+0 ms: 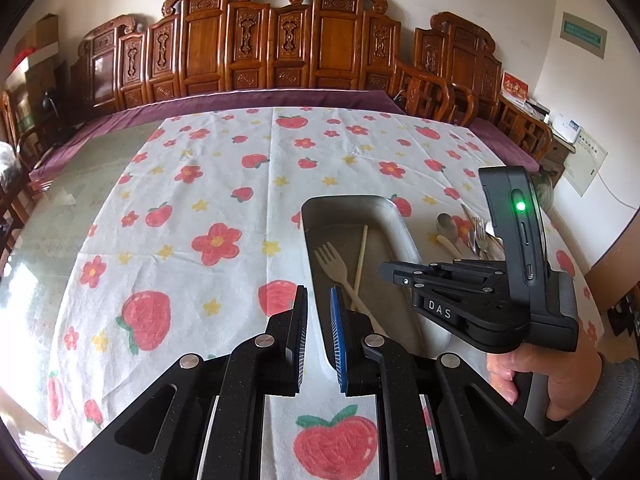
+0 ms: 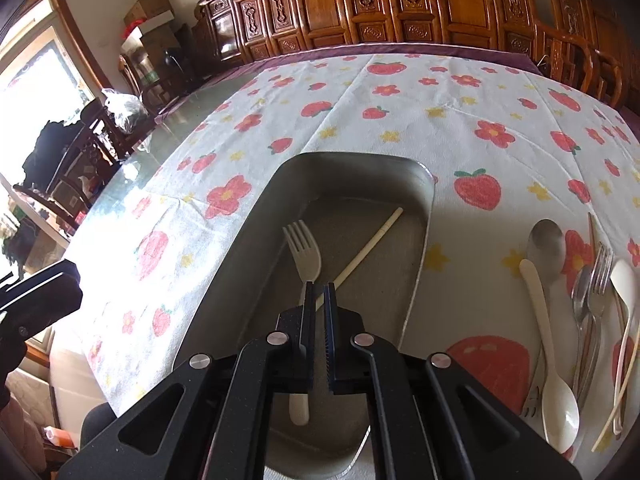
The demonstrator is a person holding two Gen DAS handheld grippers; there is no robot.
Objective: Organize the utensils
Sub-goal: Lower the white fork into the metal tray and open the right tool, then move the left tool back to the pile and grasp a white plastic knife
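A metal tray lies on the flowered tablecloth and holds a cream fork and one cream chopstick. My right gripper hovers over the tray above the fork's handle, jaws slightly apart and empty. Right of the tray lie a steel spoon, a cream spoon, steel forks and more cream pieces. In the left wrist view, my left gripper is slightly open and empty at the tray's near left rim; the fork, chopstick and right gripper show there.
The tablecloth covers most of a glass-topped table. Carved wooden chairs line the far edge. More chairs and boxes stand at the left.
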